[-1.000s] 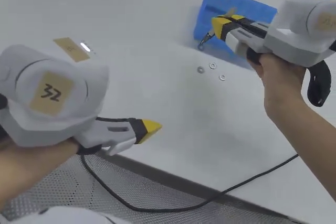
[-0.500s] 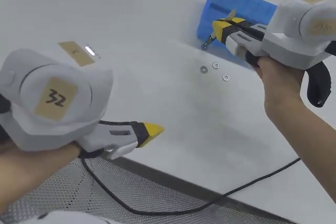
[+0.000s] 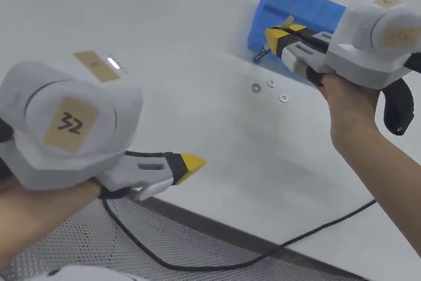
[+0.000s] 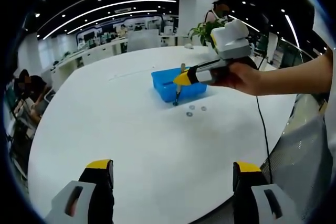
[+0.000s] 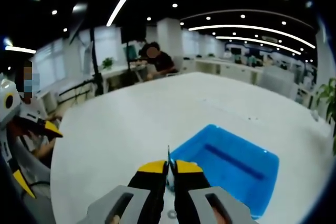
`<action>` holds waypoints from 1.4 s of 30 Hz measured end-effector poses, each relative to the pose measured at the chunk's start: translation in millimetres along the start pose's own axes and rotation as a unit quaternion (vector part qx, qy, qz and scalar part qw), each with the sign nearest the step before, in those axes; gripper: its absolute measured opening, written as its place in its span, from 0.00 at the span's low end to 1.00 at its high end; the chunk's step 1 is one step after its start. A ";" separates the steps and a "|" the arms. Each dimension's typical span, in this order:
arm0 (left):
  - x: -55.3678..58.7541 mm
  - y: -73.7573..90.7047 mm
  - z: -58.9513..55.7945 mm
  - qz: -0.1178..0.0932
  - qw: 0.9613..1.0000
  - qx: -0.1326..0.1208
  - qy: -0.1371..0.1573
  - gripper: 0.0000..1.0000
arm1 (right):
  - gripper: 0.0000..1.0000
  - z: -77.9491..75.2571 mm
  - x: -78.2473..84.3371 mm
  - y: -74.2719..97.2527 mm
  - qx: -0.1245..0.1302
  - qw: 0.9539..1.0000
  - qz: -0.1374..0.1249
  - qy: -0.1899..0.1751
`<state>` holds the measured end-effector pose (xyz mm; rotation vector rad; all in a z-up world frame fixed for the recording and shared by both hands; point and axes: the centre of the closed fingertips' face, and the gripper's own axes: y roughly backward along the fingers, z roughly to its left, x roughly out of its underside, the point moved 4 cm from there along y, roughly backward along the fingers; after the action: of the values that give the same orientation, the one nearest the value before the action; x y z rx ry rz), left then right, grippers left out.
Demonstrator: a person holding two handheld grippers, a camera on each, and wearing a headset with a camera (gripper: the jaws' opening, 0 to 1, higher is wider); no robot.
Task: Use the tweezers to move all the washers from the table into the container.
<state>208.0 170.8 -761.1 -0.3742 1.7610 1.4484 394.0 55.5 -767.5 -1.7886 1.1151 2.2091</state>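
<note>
Lying flat on the white table (image 3: 197, 97), just off the near edge of the blue container (image 3: 299, 6), three washers (image 3: 270, 83) sit close together without touching. They look like thin, light, hard metal rings that would likely skate on the smooth top. The safest hold is probably across the rim, one tip through the hole and one outside; pinched badly, a washer could flick away. The right gripper (image 3: 279, 33) has its jaws together, clamped on the tweezers (image 3: 261, 52), whose tips hang just beside the container's near corner, beyond the washers. Whether they carry a washer is too small to tell. The left gripper (image 4: 171, 169) hovers over the table's near edge with its jaws wide apart, holding nothing. The top is glossy and curves at its edge, with a cable (image 3: 329, 224) trailing across the near side. Beyond it is an open office with strip lights, desks and seated people.
</note>
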 end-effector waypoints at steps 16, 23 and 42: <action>0.5 -0.2 0.4 0.003 1.000 0.000 -0.002 0.96 | 0.02 -1.4 -1.2 -2.9 -0.001 1.000 -0.001 0.011; 0.7 -0.1 1.3 0.003 1.000 -0.001 -0.003 0.96 | 0.02 -1.0 -0.9 -3.6 0.000 1.000 0.000 0.009; -2.5 -0.5 1.2 0.001 1.000 -0.003 -0.014 0.95 | 0.01 5.3 3.4 0.5 0.013 0.999 0.011 0.034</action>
<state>210.3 171.2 -759.6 -0.3528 1.7354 1.4529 388.3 56.9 -770.0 -1.8641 1.1754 2.1507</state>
